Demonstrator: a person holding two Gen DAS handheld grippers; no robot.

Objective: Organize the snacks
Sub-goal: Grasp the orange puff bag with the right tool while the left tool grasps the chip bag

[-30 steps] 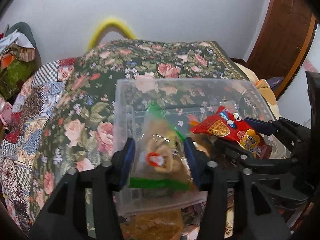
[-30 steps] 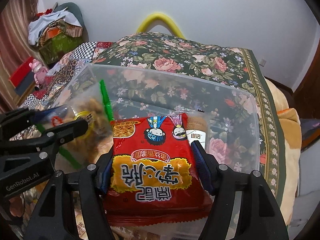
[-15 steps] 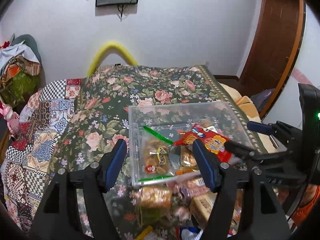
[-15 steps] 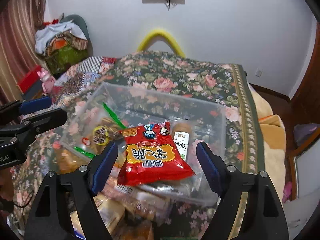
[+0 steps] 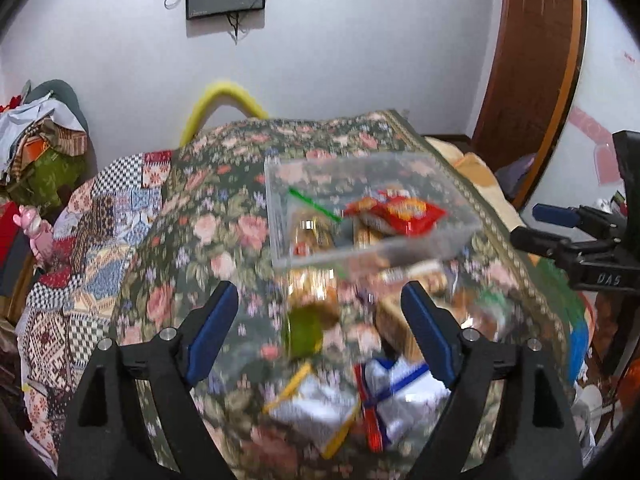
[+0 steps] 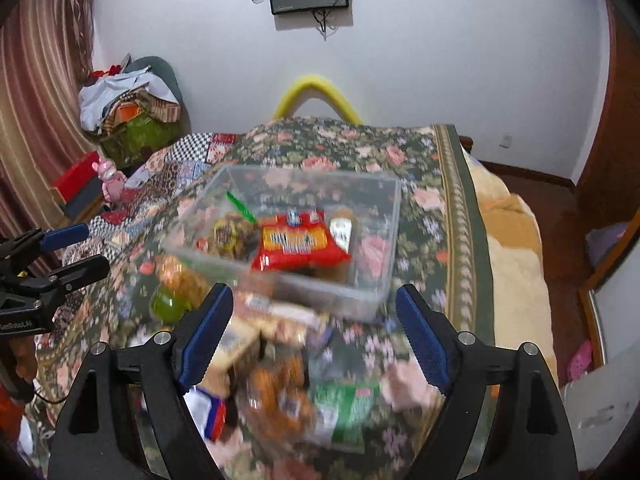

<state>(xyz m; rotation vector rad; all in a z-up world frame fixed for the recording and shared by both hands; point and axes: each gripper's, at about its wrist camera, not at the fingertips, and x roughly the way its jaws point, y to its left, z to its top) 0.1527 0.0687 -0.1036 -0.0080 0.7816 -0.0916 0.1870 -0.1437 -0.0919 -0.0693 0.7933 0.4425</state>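
Observation:
A clear plastic bin (image 5: 440, 236) (image 6: 384, 280) sits on the floral-covered table. In it lie a red noodle-snack packet (image 5: 400, 214) (image 6: 300, 244) and a clear bag with a green strip (image 5: 310, 228) (image 6: 232, 232). My left gripper (image 5: 320, 324) is open and empty, above the loose snacks in front of the bin. My right gripper (image 6: 314, 324) is open and empty, also back from the bin. The right gripper shows at the right edge of the left wrist view (image 5: 560, 228); the left gripper shows at the left edge of the right wrist view (image 6: 60, 248).
Loose snack packs lie blurred on the table before the bin: silver packs (image 5: 320, 408), a green pack (image 6: 348, 404), an orange-brown bag (image 6: 280, 396). The floral cloth (image 5: 224, 216) covers the table. A yellow chair back (image 6: 316, 92) stands behind it; clutter sits at left.
Both grippers let go of their packs into the bin, opened wide, and pulled back and up. The red packet and green-strip bag now lie in the bin.

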